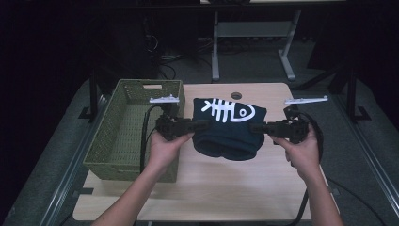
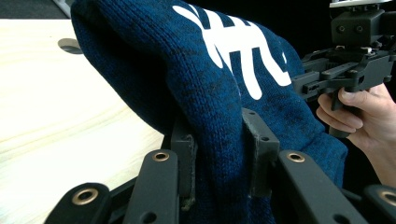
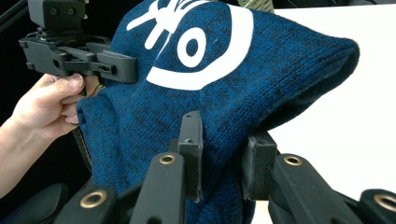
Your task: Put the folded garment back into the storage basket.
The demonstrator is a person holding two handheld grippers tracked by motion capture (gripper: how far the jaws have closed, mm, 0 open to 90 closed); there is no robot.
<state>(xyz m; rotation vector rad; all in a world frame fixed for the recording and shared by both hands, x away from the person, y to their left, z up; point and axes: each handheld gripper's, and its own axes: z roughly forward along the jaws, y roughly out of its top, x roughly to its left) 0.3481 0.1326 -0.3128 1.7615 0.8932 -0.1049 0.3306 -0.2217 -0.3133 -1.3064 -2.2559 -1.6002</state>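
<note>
A dark blue knit sweater with a white fish-skeleton print hangs folded between my two grippers, over the middle of the wooden table. My left gripper is shut on the sweater's left edge, and the knit is pinched between its jaws. On the other side my right gripper is shut on the right edge, with cloth bunched between its pads. The sweater's lower fold sags toward the tabletop. Each gripper view also has the opposite hand and gripper behind the cloth.
An olive woven basket stands on the table's left side, close to my left hand. A round cable hole lies behind the sweater. A desk frame stands beyond the table, with dark floor around.
</note>
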